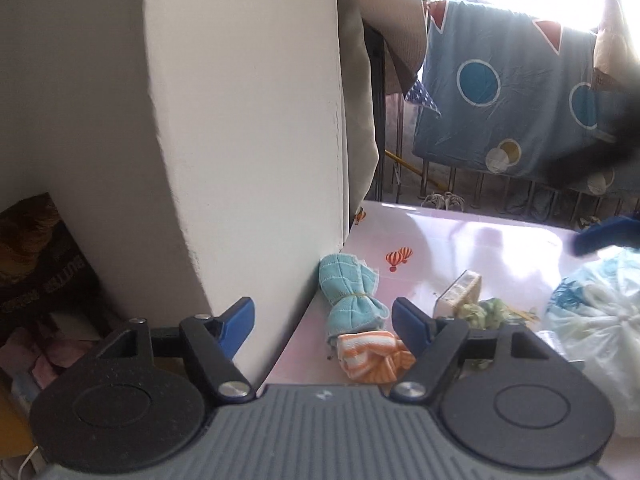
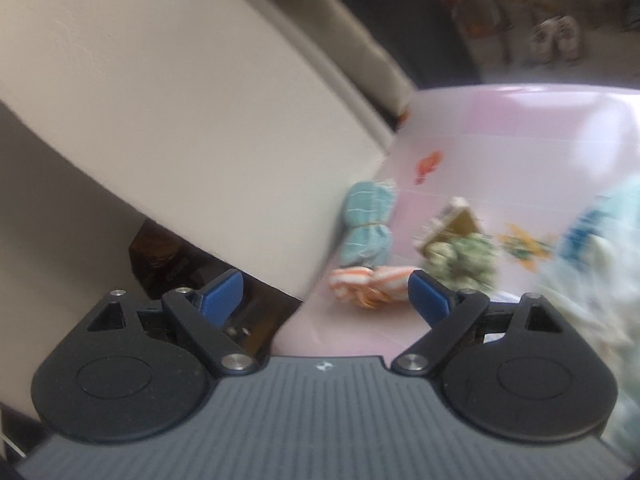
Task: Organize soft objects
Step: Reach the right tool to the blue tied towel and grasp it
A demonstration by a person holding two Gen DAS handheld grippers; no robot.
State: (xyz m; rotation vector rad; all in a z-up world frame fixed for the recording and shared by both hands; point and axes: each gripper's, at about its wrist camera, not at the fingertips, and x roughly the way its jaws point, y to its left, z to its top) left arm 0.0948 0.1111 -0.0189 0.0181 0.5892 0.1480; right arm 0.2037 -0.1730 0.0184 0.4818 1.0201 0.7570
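Note:
A teal cloth roll (image 1: 352,300) tied with a rubber band lies on the pink table (image 1: 480,248) against the white pillar. An orange-and-white striped cloth (image 1: 372,354) lies just in front of it. A green soft bundle (image 1: 486,312) sits to the right beside a small clear box (image 1: 460,290). My left gripper (image 1: 324,314) is open above the near table edge, with both cloths ahead of its fingers and untouched. My right gripper (image 2: 326,286) is open too. Its blurred view shows the teal roll (image 2: 368,224), the striped cloth (image 2: 372,280) and the green bundle (image 2: 460,260) ahead.
The white pillar (image 1: 248,120) stands close on the left of the table. A white plastic bag (image 1: 600,320) fills the table's right side. A blue patterned blanket (image 1: 500,88) hangs on a railing behind. Dark packaging (image 1: 40,264) lies low at the left.

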